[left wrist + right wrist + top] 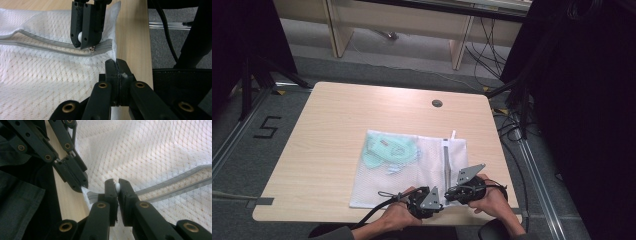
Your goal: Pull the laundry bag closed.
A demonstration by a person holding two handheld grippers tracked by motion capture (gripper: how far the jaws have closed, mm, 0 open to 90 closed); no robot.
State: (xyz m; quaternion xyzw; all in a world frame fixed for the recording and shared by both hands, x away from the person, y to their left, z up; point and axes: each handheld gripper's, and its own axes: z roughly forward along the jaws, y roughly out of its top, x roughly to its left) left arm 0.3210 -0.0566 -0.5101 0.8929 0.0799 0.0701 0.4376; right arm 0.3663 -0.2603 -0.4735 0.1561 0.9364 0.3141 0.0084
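A: Where's the white mesh laundry bag [412,170]?

B: On the desk [327,130], six o'clock. Left claw [116,65] pinches its corner; right claw [117,187] clamps the white zipper pull [117,186]. Pull straight along the grey zipper [50,46].

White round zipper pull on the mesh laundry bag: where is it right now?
The white round zipper pull sits clamped in the right gripper, at the near end of the grey zipper, beside the bag corner pinched by the left gripper.

White mesh bag [412,170] lies on the table [327,125]; both grippers meet at its near edge.
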